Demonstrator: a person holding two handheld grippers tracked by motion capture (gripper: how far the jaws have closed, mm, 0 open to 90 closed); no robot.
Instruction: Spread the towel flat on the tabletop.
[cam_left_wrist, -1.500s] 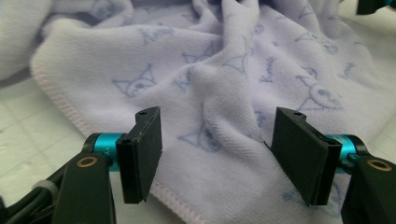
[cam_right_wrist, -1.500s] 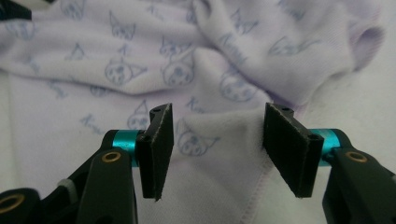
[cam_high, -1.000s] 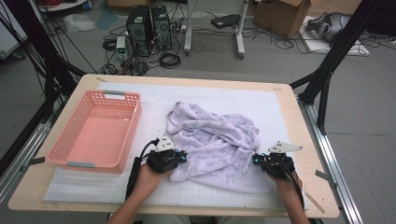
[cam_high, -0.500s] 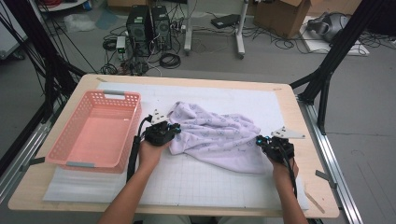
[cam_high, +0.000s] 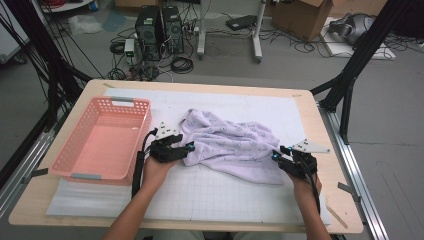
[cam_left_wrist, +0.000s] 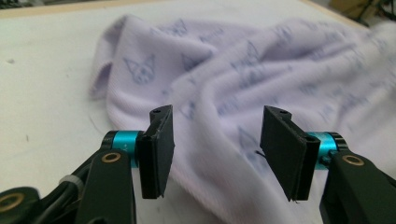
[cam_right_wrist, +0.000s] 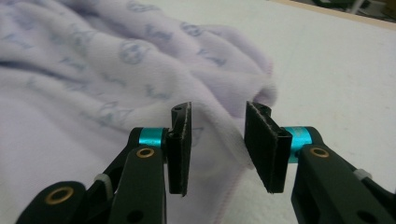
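A lavender towel (cam_high: 232, 145) printed with small cat faces lay crumpled across the middle of the desk (cam_high: 320, 125), on its white gridded mat (cam_high: 225, 192), right of the pink plastic basket (cam_high: 102, 142) by the left edge. The left gripper (cam_high: 189, 147) sat at the towel's left end; its jaws had just been opening and stood released, cloth lying between them untouched. The right gripper (cam_high: 276, 154), at the right end, had likewise just let go, jaws parted around a fold.

Both forearms reach forward; the left tool (cam_high: 187, 147) and right tool (cam_high: 276, 153) have just spread their jaws, gripping nothing.
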